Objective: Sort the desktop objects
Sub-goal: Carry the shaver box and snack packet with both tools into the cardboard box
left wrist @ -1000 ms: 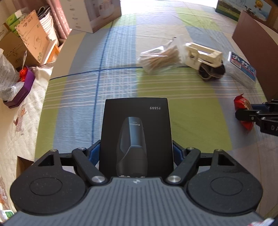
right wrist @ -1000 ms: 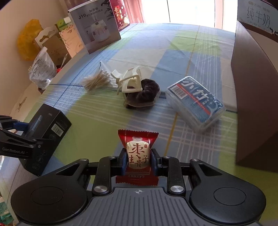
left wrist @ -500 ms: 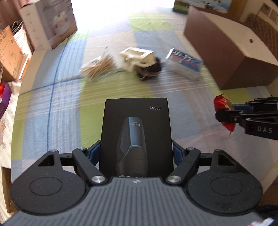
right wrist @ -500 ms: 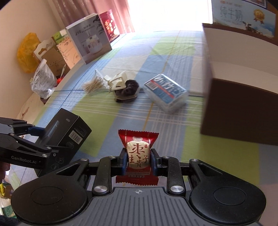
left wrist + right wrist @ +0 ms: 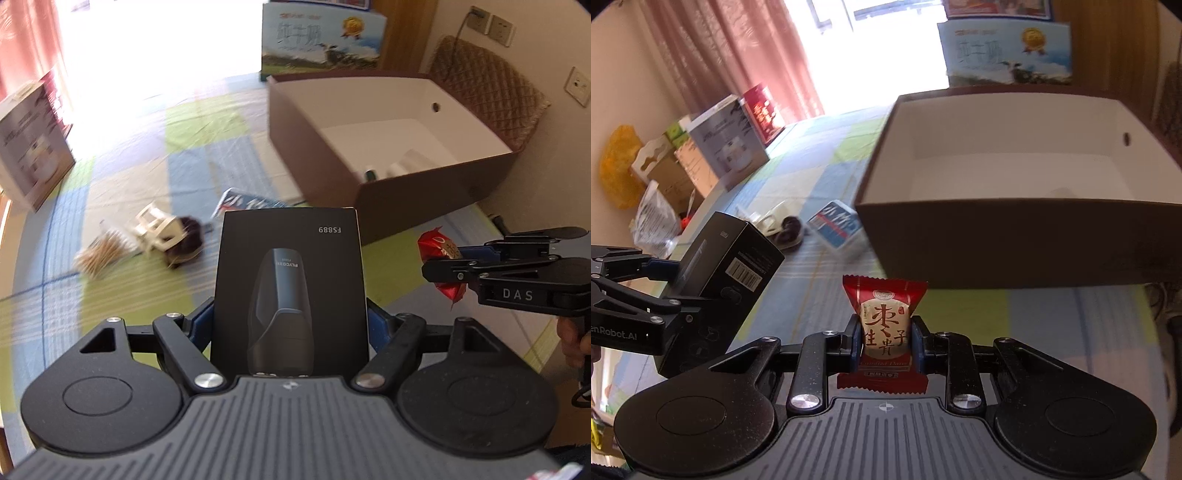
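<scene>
Gripping a flat black cardboard box [image 5: 290,280], your left claw [image 5: 290,325] holds it up over the checked desk [image 5: 122,280]. Your right claw [image 5: 885,345] pinches a red candy packet [image 5: 884,332] before the big brown open box [image 5: 1015,240].

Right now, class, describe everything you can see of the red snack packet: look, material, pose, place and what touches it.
The red snack packet is a small glossy pillow wrapper, apparently foil or plastic, with crimped zigzag ends and a cream panel bearing red Chinese characters. It stands upright, pinched at its sides by the right gripper, off the striped cloth, short of the brown box.
</scene>
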Demonstrator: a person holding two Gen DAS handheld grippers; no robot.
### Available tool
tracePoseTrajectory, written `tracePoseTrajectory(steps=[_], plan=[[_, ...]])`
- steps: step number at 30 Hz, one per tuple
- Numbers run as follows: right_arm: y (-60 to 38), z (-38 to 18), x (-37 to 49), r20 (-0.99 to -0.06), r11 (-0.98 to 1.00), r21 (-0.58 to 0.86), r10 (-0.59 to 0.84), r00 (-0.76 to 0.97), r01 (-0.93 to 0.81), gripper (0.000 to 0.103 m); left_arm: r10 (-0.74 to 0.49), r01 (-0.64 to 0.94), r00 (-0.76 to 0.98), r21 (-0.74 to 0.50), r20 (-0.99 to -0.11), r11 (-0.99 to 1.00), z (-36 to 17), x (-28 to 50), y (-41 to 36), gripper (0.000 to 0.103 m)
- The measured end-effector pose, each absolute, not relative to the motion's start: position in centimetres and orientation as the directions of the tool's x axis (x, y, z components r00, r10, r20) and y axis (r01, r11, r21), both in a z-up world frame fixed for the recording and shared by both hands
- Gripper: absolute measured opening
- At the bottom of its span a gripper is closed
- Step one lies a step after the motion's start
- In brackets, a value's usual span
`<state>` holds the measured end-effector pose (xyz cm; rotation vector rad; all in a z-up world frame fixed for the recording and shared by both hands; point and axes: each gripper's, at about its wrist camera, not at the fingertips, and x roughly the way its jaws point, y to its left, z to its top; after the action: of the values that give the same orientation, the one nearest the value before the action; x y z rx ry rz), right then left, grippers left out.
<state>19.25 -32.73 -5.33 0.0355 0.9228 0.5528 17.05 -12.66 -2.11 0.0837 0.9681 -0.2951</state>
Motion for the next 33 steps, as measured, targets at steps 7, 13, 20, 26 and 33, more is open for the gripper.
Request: tracePoseTrajectory(steps=[7, 13, 20, 26, 33], plan=[[-37.7, -2.6, 20.9, -0.712, 0.885, 0.245, 0.442, 0.545, -0.397, 0.024, -0.263, 0.351, 0.566, -0.060, -0.781, 0.934, 0.1, 19.1, -17.2, 0.076], [-41.3, -0.1, 23.8, -0.678, 0.898, 0.216, 0.420, 0.603, -0.383, 0.024, -0.284, 0.364, 0.604, -0.059, -0.744, 0.930, 2.0, 21.7, -20.5, 0.076], [-43.8, 1.5, 28.9, -0.653, 0.901, 0.195, 0.413, 0.634, -0.387, 0.024, -0.258, 0.335, 0.636, -0.042, -0.727, 0.941, 2.6, 26.6, -23.4, 0.076], [-43.7, 0.9, 33.6, -0.661, 0.884, 0.209, 0.444, 0.606, -0.419, 0.024, -0.208, 0.279, 0.628, -0.033, -0.750, 0.960, 1.2, 31.5, -25.5, 0.076], [-41.8, -1.7, 38.1, -0.714, 0.866, 0.203, 0.450, 0.536, -0.457, 0.024, -0.127, 0.172, 0.589, -0.030, -0.798, 0.985, -1.6, 36.6, -27.1, 0.076]])
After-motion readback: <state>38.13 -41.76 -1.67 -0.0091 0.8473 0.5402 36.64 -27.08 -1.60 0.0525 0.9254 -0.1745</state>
